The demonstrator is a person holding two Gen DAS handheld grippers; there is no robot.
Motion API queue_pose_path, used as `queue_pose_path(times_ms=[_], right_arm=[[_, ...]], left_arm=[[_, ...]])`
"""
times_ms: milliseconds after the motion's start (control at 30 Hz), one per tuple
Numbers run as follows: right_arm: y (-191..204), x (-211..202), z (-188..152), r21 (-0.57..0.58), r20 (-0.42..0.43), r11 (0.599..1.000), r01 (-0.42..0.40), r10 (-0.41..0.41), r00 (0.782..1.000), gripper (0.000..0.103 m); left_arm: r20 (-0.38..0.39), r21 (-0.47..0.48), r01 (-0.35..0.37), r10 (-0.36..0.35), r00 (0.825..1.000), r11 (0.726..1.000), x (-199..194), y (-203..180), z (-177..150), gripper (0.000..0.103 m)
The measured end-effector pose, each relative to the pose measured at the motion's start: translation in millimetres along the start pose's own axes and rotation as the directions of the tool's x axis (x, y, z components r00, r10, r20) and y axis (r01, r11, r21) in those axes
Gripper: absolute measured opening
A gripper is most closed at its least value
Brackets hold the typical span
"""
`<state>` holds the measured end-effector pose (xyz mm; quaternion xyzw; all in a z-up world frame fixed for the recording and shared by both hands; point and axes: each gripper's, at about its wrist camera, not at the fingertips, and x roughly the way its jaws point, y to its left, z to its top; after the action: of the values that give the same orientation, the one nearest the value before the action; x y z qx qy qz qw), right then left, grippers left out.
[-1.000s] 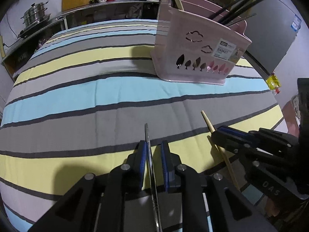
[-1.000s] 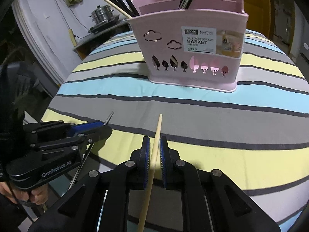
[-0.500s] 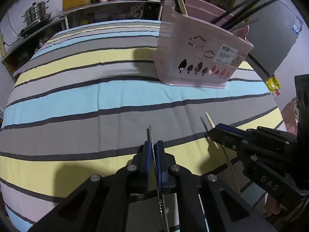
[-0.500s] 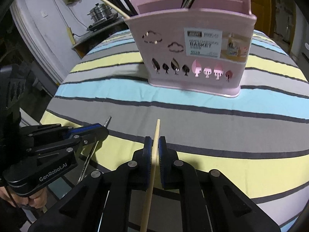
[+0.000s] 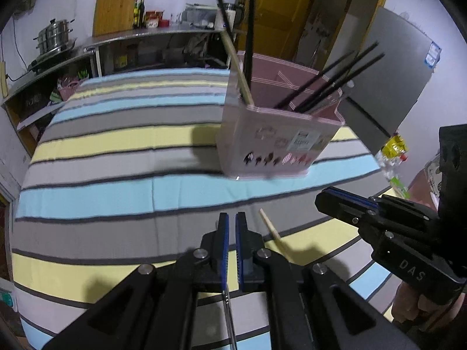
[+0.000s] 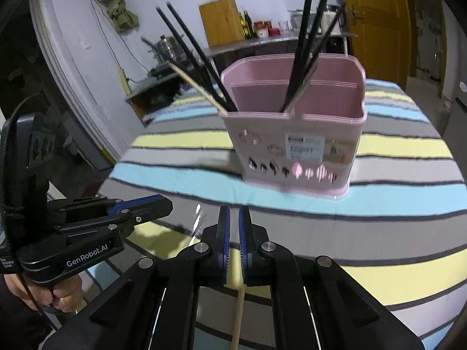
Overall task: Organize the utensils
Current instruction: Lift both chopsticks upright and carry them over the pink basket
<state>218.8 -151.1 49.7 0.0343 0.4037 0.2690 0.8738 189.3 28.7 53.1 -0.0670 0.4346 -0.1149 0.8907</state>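
Already each gripper had 1 utensil: the left gripper [image 5: 232, 227] was clamped on a thin metal chopstick [image 5: 229, 315], whose tip showed beside it in the right wrist view, and the right gripper [image 6: 233, 227] had its jaws closing on a wooden chopstick [image 6: 238, 318] that ran between the pads, its front end poking out past the fingers in the left wrist view. Both sticks seemed clear of the striped tablecloth [image 5: 116, 186], near its front edge. Ahead stood the pink basket [image 6: 297, 145], well apart from both grippers, with 2 compartments holding black chopsticks [image 6: 306, 38] and 1 pale wooden stick [image 6: 198, 87] leaning at its corner. From here, the likely trouble was the slim metal stick pivoting in its narrow grip, since most of its length hung behind the pads. Either stick might also knock the leaning black ones on entry, or catch the basket's rim and tip it.
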Motion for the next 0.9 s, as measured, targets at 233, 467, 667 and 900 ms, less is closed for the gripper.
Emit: queue_pose_path(times_ms=[233, 467, 667, 900], right_arm=[[0, 10, -3, 0.005, -0.033, 1.0, 0.0, 0.0, 0.999, 0.005], [-6, 31, -20, 0.009, -0.095, 1.0, 0.016, -0.015, 0.995, 0.005], [-7, 38, -22, 0.001, -0.112, 1.0, 0.013, -0.013, 0.994, 0.01], [-6, 67, -27, -0.007, -0.179, 1.0, 0.018, -0.019, 0.984, 0.01]], left_arm=[[-0.006, 0.005, -0.004, 0.004, 1.0, 1.0, 4, 1, 1, 0.005], [-0.105, -0.026, -0.005, 0.002, 0.994, 1.0, 35, 13, -19, 0.01], [-0.147, -0.03, -0.003, -0.001, 0.989, 1.0, 56, 12, -24, 0.019], [-0.161, -0.01, -0.024, 0.022, 0.987, 1.0, 66, 13, -27, 0.019]])
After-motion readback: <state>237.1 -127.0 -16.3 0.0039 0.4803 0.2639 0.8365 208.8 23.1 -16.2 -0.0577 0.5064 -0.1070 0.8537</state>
